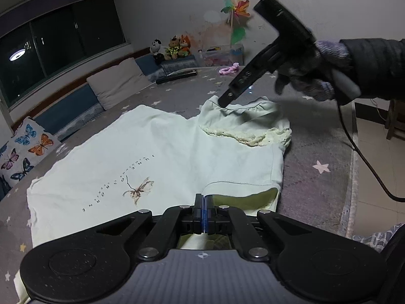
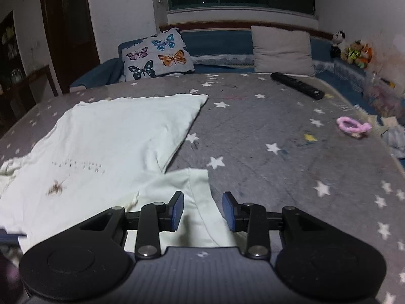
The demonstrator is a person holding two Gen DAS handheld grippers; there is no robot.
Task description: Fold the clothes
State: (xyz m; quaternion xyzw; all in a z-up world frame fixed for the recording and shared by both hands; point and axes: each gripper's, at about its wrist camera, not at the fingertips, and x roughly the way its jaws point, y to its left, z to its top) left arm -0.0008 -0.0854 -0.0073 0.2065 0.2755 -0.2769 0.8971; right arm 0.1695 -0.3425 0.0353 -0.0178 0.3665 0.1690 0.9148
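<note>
**A:** Start with the left wrist view. Where's the garment?

**B:** The pale T-shirt point(image 1: 141, 157) lies spread across the middle of the frame on the star-print bed cover point(image 1: 316, 152), print side up, with the insect motif point(image 1: 138, 190) at lower centre. The left gripper point(image 1: 203, 198), at bottom centre, has its pads pressed together right at the near sleeve hem point(image 1: 240, 187); whether cloth is pinched between them I can't tell.

**A:** And the tool at upper right?

**B:** That's the right gripper point(image 1: 225, 102), carried by a gloved hand point(image 1: 311, 76), its tip down at the far sleeve beside the lace collar point(image 1: 248, 136). One tool at each sleeve suits drawing both sides in evenly, I'd judge.

**A:** Now the right wrist view.

**B:** There the shirt fills the left half, hem toward the butterfly pillow point(image 2: 157, 54) at upper centre. At lower centre the right gripper's fingers point(image 2: 177, 210) stand apart, empty, straddling the sleeve edge point(image 2: 197, 202): placed to close on it, apparently. A remote point(image 2: 296, 84) and a pink hair tie point(image 2: 353, 125) lie well clear at the right.
</note>
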